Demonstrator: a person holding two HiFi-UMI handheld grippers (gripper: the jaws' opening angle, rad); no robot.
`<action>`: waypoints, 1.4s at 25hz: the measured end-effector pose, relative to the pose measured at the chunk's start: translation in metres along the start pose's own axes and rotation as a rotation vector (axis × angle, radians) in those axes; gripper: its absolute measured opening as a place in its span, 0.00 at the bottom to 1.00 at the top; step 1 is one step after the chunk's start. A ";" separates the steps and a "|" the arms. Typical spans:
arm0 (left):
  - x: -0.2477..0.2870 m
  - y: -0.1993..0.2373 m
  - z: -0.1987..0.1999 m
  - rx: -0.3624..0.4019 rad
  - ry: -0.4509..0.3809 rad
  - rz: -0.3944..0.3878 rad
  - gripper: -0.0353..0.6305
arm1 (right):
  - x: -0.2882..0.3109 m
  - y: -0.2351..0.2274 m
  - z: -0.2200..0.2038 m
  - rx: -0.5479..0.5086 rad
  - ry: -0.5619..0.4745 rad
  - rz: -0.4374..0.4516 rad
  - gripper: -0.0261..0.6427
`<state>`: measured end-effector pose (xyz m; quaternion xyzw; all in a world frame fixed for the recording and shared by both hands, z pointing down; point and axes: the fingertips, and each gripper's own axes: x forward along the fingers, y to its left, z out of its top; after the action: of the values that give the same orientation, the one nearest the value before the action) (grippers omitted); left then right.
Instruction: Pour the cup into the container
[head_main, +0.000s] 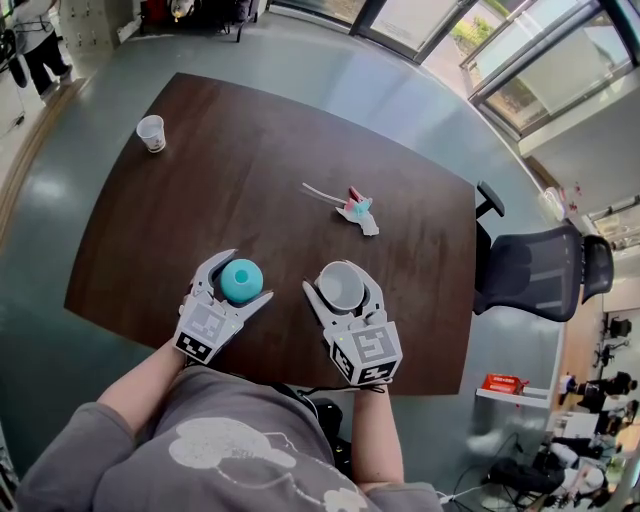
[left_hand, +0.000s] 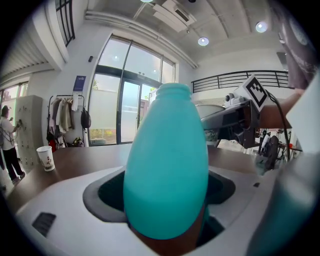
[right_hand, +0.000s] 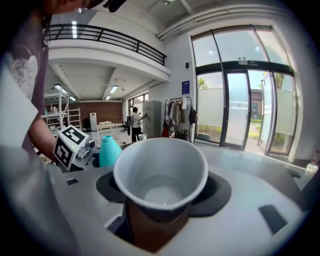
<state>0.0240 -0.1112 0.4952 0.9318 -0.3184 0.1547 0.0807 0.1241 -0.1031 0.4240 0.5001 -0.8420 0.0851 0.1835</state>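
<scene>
Over the dark table (head_main: 250, 170), we hold both pieces of the pour. Our left gripper (head_main: 245, 280) has its jaws spread wide and closed around the belly of the teal container (left_hand: 167, 165), which stands upright with its narrow neck on top. Just right of the container, our right gripper (head_main: 340, 288) pinches the white cup (right_hand: 161, 170) low on its wall, the rim facing up and apart from the container's neck. Something pale lies at the cup's bottom; we cannot tell how full it is. A spare paper cup (head_main: 151, 133) sits well beyond the container to the far left, and scraps of litter (head_main: 355, 208) lie beyond it to the right.

The step in hand, as we judge it, is bringing the cup over to the container. To do it well, we should hold the container steady and upright, set the cup's lip just above the neck before tipping, and roll the right wrist slowly so that a thin stream meets that small opening. A harder squeeze could buckle the thin cup wall and spill.
</scene>
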 end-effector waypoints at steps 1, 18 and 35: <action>0.001 0.001 -0.002 -0.003 0.003 0.002 0.69 | 0.001 -0.001 -0.005 0.012 -0.010 -0.010 0.47; 0.015 0.013 -0.026 0.021 0.033 0.035 0.69 | 0.016 0.003 -0.083 0.100 -0.031 -0.124 0.47; 0.042 0.027 -0.055 -0.003 0.059 0.031 0.69 | 0.053 -0.013 -0.129 0.181 0.018 -0.174 0.47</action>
<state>0.0256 -0.1421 0.5625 0.9216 -0.3303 0.1830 0.0893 0.1415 -0.1100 0.5624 0.5851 -0.7826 0.1488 0.1519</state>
